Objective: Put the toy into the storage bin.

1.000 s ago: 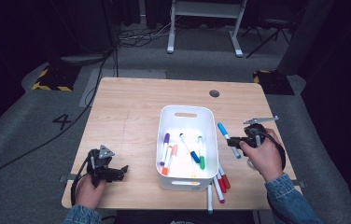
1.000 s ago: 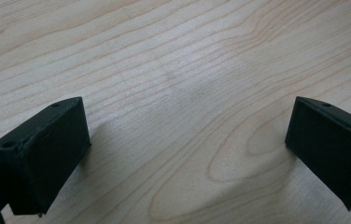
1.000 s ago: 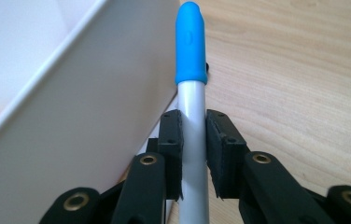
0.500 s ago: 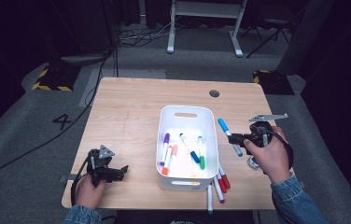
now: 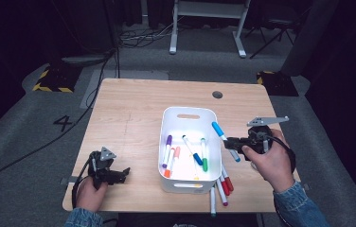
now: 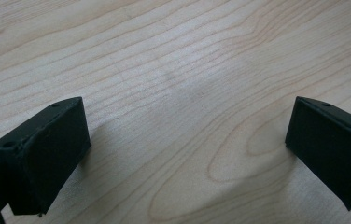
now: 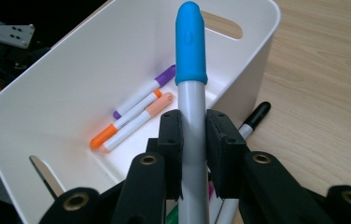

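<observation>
Right gripper [image 7: 193, 135], jaws clamped on 1 blue-capped marker [image 7: 191, 56], at the white bin's [image 5: 166, 124] 3 o'clock rim. Left gripper [image 5: 119, 174], jaws wide, on bare tabletop [image 5: 133, 101]. Floor marking [image 5: 63, 123] reads "4".

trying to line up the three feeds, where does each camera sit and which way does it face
High view: above the person's side, looking forward and down on the table; both forearms, left gripper and right gripper show.
Left gripper view: on the left gripper, facing bare wood; two open jaws.
Right gripper view: on the right gripper, facing the bin; jaws clamp the blue marker.
High and right gripper views share bin and blue marker.
</observation>
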